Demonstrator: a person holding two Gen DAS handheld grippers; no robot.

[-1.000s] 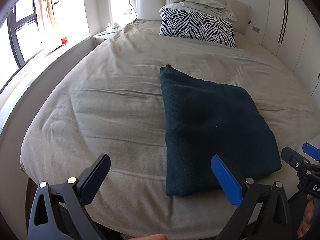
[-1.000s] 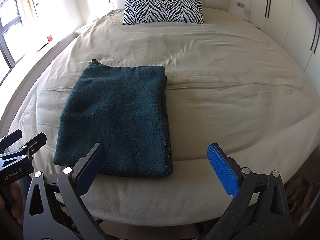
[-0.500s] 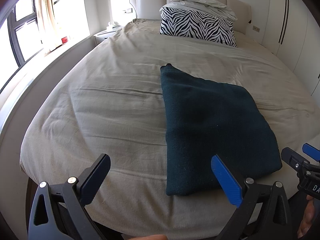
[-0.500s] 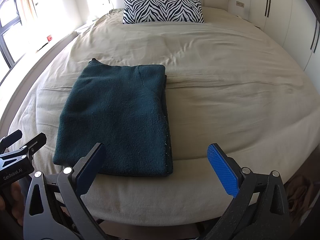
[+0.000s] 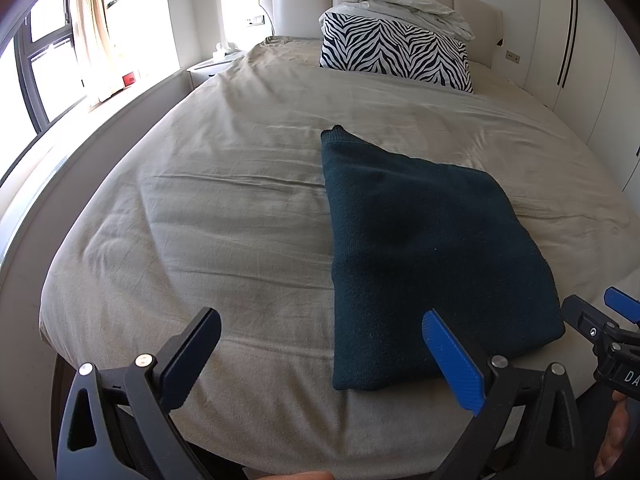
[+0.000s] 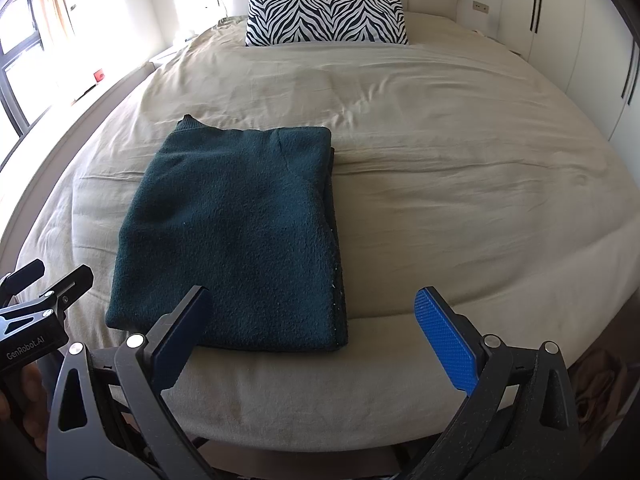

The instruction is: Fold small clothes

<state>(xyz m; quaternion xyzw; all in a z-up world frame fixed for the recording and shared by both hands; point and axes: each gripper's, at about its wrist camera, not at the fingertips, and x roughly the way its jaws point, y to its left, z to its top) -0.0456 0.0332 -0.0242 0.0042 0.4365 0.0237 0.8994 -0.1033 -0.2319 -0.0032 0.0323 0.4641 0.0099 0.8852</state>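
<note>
A dark green fleece garment [image 5: 428,248] [image 6: 240,236] lies folded into a neat rectangle on the beige bed cover, near the foot edge. My left gripper [image 5: 324,352] hovers open over the foot of the bed, its blue right pad in front of the garment's near edge. My right gripper [image 6: 316,332] is open too, with its dark left pad overlapping the garment's near edge and nothing between the fingers. The right gripper [image 5: 600,336] shows at the far right of the left wrist view, and the left gripper [image 6: 40,300] at the far left of the right wrist view.
The bed [image 5: 224,216] fills both views, with a zebra-print pillow [image 5: 394,54] and a crumpled white duvet [image 5: 404,2] at the headboard. A window and sill [image 5: 60,80] run along the left; white wardrobe doors [image 6: 580,40] stand on the right.
</note>
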